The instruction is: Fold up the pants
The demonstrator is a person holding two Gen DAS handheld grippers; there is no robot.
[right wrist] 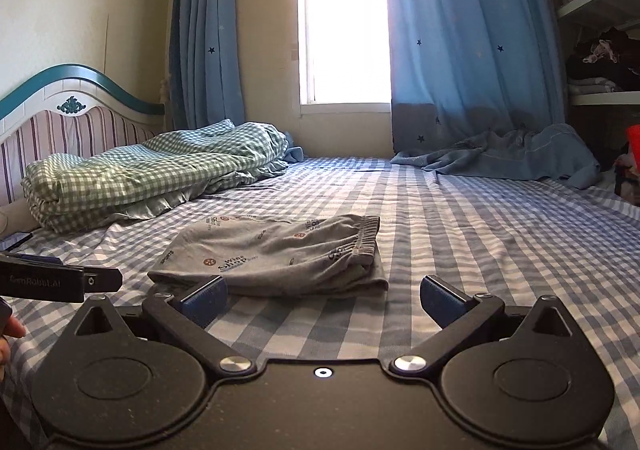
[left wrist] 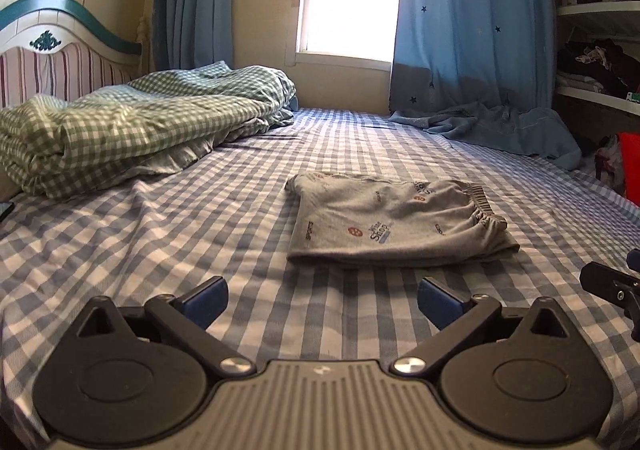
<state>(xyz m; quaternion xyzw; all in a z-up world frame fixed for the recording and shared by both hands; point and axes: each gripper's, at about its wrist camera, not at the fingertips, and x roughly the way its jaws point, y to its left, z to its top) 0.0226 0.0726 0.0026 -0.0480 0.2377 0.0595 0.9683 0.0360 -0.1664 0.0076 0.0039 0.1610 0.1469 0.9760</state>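
Left claw [left wrist: 322,304] jaws wide apart, empty, above checked bed sheet [left wrist: 160,234]. Grey pants [left wrist: 394,223] lie folded mid-bed, ahead. Right claw [right wrist: 324,304] apart, empty. Judgement: fold looks complete; withdraw level, avoid snagging stack.

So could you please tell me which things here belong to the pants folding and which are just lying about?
Part of the job:
- grey pants, folded on the checked sheet
- left gripper, open
- right gripper, open

Just lying about:
- green checked duvet
- blue cloth under the curtain
- phone
- shelf clothes
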